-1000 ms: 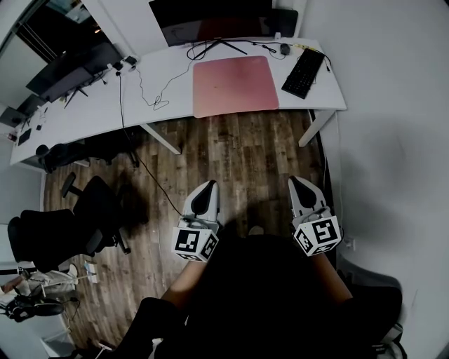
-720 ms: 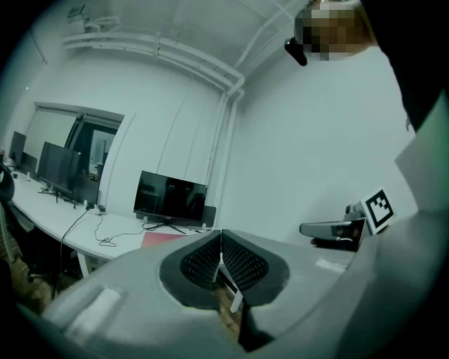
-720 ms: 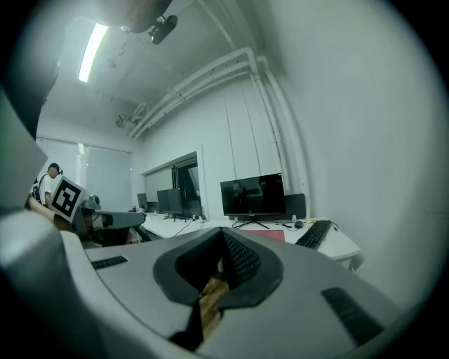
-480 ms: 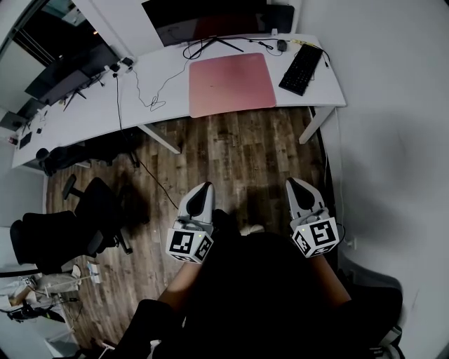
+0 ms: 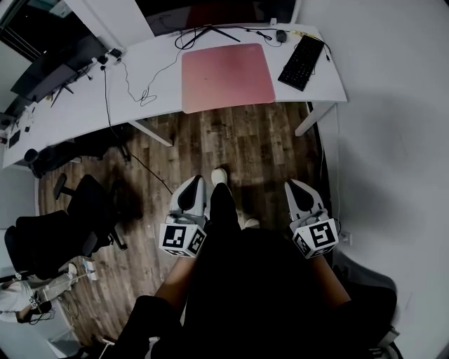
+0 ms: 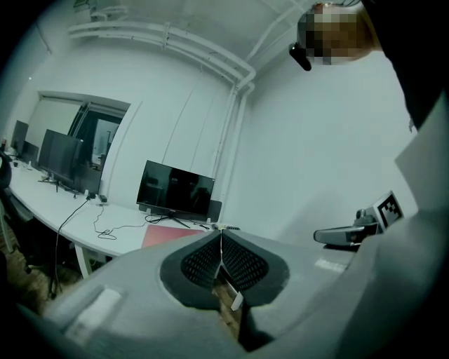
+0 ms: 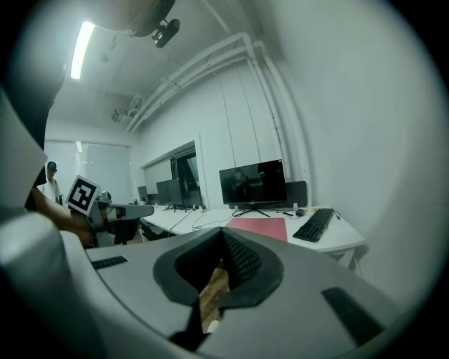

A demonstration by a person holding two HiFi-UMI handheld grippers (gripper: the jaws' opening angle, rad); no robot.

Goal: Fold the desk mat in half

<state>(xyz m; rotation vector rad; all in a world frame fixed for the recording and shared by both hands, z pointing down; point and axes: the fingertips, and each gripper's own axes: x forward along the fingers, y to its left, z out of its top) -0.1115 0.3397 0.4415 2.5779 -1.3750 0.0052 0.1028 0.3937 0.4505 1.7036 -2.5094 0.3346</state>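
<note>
The pink desk mat [image 5: 226, 76] lies flat and unfolded on the white desk [image 5: 91, 105], far ahead of both grippers. My left gripper [image 5: 193, 184] and right gripper [image 5: 295, 186] hang over the wooden floor at my waist, both shut and empty, pointing toward the desk. In the left gripper view the shut jaws [image 6: 221, 238] sit below the distant mat [image 6: 168, 235]. The right gripper view shows its shut jaws [image 7: 224, 235] with the mat [image 7: 261, 226] beyond.
A black keyboard [image 5: 303, 62] lies right of the mat, with a monitor [image 5: 210, 10] and cables behind it. Black office chairs [image 5: 63, 224] stand at the left. A white wall runs along the right. My leg and shoe [image 5: 219, 177] reach forward between the grippers.
The desk and mat have grown slightly nearer in the head view. My leg and shoe have stepped forward between the grippers. The left gripper has drifted a little left and down; both stay shut.
</note>
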